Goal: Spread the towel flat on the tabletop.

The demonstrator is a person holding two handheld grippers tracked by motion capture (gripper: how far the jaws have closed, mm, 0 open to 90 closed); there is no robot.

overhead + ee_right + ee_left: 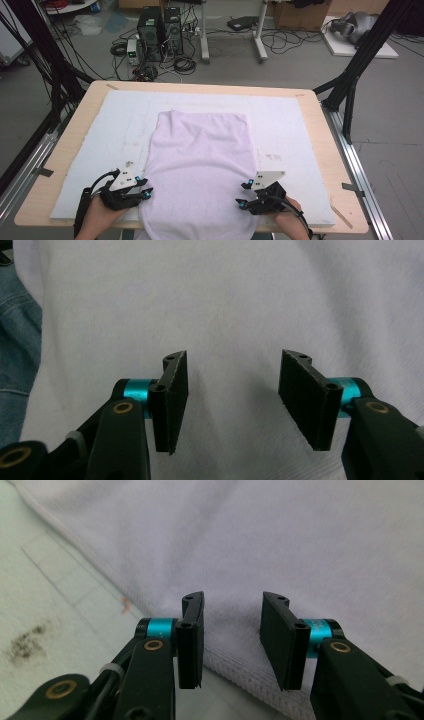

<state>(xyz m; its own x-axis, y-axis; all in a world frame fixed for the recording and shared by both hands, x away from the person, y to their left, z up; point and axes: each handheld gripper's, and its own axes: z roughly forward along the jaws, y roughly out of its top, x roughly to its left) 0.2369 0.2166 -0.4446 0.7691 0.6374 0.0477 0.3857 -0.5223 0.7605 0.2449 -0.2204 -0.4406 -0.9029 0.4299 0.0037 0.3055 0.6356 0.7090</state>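
While the white towel [200,165] lies spread on the pale table pad [100,130], its near end drooping over the front edge, the left gripper [146,192] sits at its left hem and the right gripper [242,197] at its right side, both with jaws parted, gripping nothing.

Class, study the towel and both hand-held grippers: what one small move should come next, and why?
Probably lower each hand-held gripper a little and close it on the near part of the towel. The left hand-held gripper stands open over the towel's hemmed edge, the right hand-held gripper open over plain cloth, and neither pinches anything. The towel's near end hangs off the table.
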